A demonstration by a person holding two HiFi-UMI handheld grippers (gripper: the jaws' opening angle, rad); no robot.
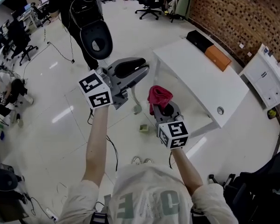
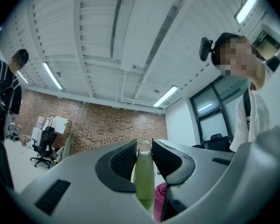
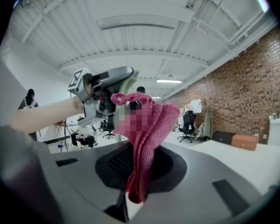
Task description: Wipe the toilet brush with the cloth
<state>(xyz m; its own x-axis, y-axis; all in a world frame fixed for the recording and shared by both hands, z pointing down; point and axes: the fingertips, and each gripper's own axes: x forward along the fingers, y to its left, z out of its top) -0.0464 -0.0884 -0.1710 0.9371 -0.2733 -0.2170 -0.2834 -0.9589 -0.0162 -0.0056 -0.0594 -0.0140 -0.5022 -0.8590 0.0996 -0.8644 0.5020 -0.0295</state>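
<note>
In the head view my left gripper [image 1: 138, 71] is held out in front, shut on the pale green toilet brush [image 1: 136, 107], whose thin stem hangs down toward the floor. The left gripper view shows the green handle [image 2: 143, 177] pinched upright between the two black pads [image 2: 122, 160]. My right gripper [image 1: 164, 108] is shut on a crumpled pink cloth [image 1: 159, 96], just right of the brush and below the left gripper. In the right gripper view the cloth [image 3: 148, 129] stands up out of the jaws, with the left gripper [image 3: 107, 84] close behind it.
A white table [image 1: 203, 80] stands to the right with a black box [image 1: 199, 40] and an orange box [image 1: 218, 57] on it. A small green object [image 1: 144, 128] lies on the floor below the grippers. A person in black [image 1: 79, 13] stands ahead. White cabinet [image 1: 266, 76] at far right.
</note>
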